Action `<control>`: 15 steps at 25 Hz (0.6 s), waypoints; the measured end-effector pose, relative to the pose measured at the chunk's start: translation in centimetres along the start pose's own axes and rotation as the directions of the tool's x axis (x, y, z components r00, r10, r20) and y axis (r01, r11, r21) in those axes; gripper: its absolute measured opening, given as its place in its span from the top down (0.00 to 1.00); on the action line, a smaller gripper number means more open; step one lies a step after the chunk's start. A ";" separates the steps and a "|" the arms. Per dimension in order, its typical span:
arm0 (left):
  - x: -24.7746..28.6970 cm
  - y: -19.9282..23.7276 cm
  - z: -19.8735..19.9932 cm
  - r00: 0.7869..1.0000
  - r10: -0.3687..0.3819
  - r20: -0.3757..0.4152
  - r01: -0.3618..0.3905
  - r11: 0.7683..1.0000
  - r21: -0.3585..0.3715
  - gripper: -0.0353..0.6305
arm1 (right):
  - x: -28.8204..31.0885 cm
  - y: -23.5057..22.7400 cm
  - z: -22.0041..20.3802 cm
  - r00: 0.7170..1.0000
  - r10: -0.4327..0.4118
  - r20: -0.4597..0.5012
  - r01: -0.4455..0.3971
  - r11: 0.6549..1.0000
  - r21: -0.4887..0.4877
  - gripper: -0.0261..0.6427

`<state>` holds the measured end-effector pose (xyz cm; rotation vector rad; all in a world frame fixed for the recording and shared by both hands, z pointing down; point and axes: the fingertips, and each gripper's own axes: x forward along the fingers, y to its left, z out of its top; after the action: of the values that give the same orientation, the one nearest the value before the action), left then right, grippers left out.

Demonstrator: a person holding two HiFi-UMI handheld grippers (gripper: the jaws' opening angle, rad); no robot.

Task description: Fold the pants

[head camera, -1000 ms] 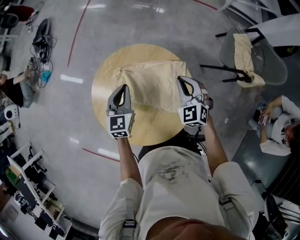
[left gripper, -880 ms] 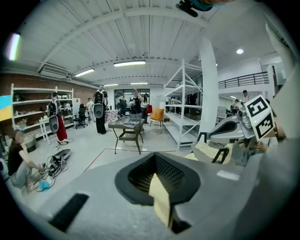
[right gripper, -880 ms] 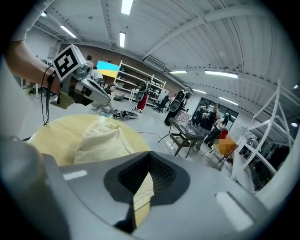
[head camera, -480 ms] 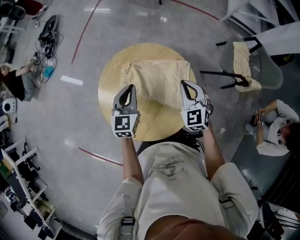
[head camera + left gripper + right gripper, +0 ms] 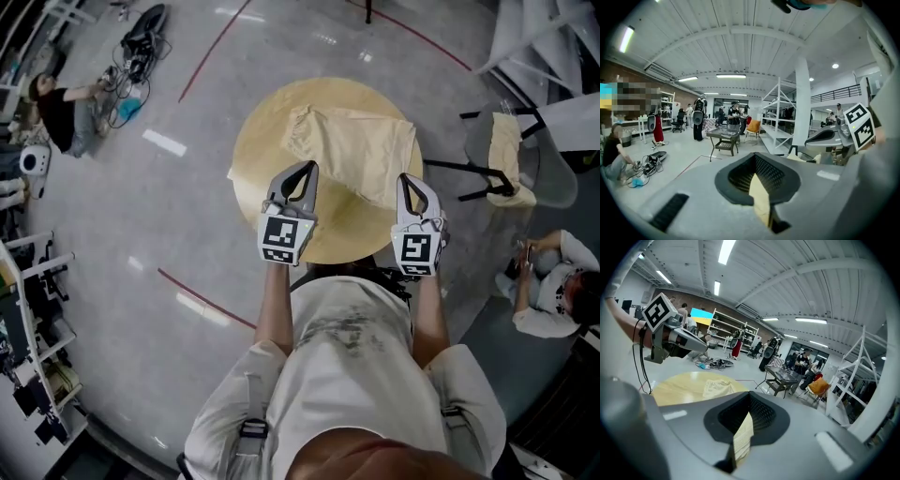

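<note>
From the head view, the round wooden table (image 5: 258, 141) stands just ahead of the person, and the tan pants (image 5: 361, 150) lie across the table's right half, bunched at the far end. The left gripper (image 5: 307, 169) reaches in over the table's near edge at the left. The right gripper (image 5: 406, 178) reaches in over the near edge at the right, by the pants' side. Both are lifted off the tabletop. Right of the table is a grey chair (image 5: 553, 173) with another tan cloth (image 5: 506, 150) draped on it. Well to the table's left, a person (image 5: 61, 112) sits on the floor.

In the left gripper view the jaws are pressed together on a thin fold of the pants, which sticks up between the dark pads. The right gripper shows off to the side, at much the same height.

In the right gripper view these jaws too are clamped tight on a strip of the tan fabric. Beyond them lies the table, with the rest of the pants resting on its top, and the left gripper hangs above the table's near side.
</note>
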<state>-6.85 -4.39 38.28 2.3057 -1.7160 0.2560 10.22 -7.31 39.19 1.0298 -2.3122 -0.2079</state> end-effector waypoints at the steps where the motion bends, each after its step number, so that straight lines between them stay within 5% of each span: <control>1: -0.9 0.0 0.2 1.000 -0.001 0.005 0.001 1.000 0.001 0.94 | -0.4 0.7 0.4 1.000 0.002 0.001 -0.002 1.000 -0.002 0.95; 8: -5.3 -1.7 -0.3 1.000 -0.009 0.009 0.009 1.000 -0.002 0.94 | -3.4 3.7 1.5 0.999 0.014 0.030 -0.014 1.000 -0.020 0.95; 15: -5.8 -3.8 0.2 0.998 0.064 0.016 -0.064 0.998 -0.016 0.94 | -4.3 2.8 0.3 0.994 0.096 0.047 -0.093 0.994 -0.064 0.95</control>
<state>-4.85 1.83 36.01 2.2506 -1.7952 0.2354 10.58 -2.36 38.05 0.8924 -2.3780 -0.2680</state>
